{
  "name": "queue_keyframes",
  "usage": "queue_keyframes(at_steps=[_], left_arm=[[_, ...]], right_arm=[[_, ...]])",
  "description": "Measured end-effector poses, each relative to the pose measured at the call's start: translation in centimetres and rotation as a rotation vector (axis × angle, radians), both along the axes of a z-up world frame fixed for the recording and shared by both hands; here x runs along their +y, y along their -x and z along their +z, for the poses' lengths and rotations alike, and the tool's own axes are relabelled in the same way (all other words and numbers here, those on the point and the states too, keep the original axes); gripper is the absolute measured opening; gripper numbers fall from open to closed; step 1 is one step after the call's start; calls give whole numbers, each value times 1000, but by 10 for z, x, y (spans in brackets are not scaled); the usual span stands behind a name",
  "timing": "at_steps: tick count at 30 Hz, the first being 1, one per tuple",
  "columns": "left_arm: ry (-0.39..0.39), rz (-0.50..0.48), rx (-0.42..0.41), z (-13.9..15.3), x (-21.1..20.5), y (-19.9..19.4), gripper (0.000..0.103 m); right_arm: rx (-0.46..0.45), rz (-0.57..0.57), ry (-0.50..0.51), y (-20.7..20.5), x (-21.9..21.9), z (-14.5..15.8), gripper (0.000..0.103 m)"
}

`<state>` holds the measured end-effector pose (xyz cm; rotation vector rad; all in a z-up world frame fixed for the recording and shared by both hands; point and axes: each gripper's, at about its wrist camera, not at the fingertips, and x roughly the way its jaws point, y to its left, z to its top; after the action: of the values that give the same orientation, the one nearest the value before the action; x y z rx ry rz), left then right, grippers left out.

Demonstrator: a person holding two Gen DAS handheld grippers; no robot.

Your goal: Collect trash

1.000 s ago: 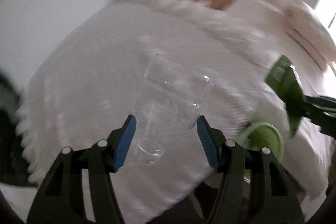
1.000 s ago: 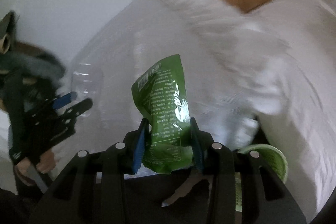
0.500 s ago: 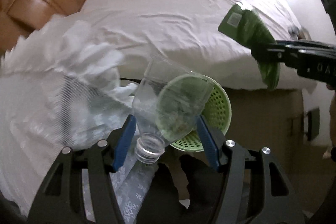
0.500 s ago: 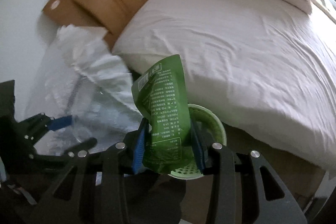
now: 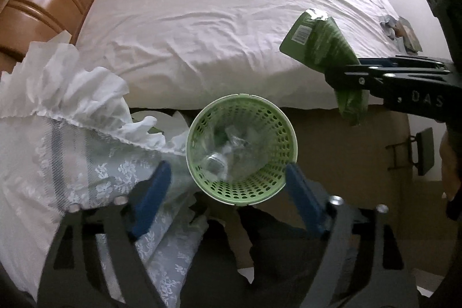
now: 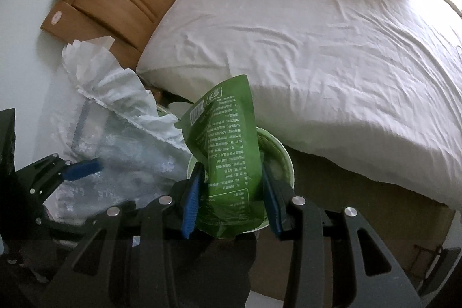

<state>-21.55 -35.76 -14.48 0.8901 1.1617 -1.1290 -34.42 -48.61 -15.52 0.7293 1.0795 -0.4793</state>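
A clear crumpled plastic bottle (image 5: 222, 158) is lying inside the green perforated basket (image 5: 286, 132), neck toward the camera. The left gripper (image 5: 228, 186) has just been opening, empty. The right gripper (image 6: 231, 192) is pinching a green pouch (image 6: 228, 140), standing upright.

Black grippers (image 5: 228, 186), blue pads (image 5: 151, 194), silver screws.
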Motion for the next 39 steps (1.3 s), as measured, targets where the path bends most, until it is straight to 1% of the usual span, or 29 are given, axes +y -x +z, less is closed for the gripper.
queue_keyframes(at_steps=[1,3,5,17,22,25,26,27,28,29,30,33,35,37,38,39], left_arm=[[1,-1,-1,1,0,1,81],[-1,2,-8,2,1,1,85],[-1,12,-9,2,2,-1,88],[17,65,-22,10,7,-14,90],[13,100,-30,10,12,-24,90],[14,135,-32,11,16,-33,90],[14,148,-31,11,18,-37,90],[14,163,-32,11,21,-41,90],[14,180,-33,11,23,-46,90],[14,197,-36,12,26,-50,90],[15,212,-39,12,29,-54,90],[28,256,-45,16,38,-66,90],[44,286,-48,20,45,-72,90],[72,332,-53,28,54,-80,90],[87,359,-69,34,60,-85,90],[102,385,-92,40,66,-90,90]], right_arm=[[3,2,0,1,-1,-1,41],[6,2,0,-1,0,-2,41],[8,4,-2,-1,0,-4,41],[35,30,-30,-8,7,-18,40],[75,49,-47,-16,11,-34,41],[134,87,-51,-24,20,-52,41],[141,92,-53,-25,22,-54,43],[164,103,-49,-29,25,-62,56],[179,106,-40,-31,26,-65,77],[214,114,-14,-35,31,-70,85],[226,119,-7,-37,32,-72,92],[255,126,-10,-43,36,-79,95],[255,122,-20,-45,35,-80,95],[247,119,-14,-50,33,-74,96],[237,118,0,-56,34,-64,96],[231,122,4,-56,33,-63,96]])
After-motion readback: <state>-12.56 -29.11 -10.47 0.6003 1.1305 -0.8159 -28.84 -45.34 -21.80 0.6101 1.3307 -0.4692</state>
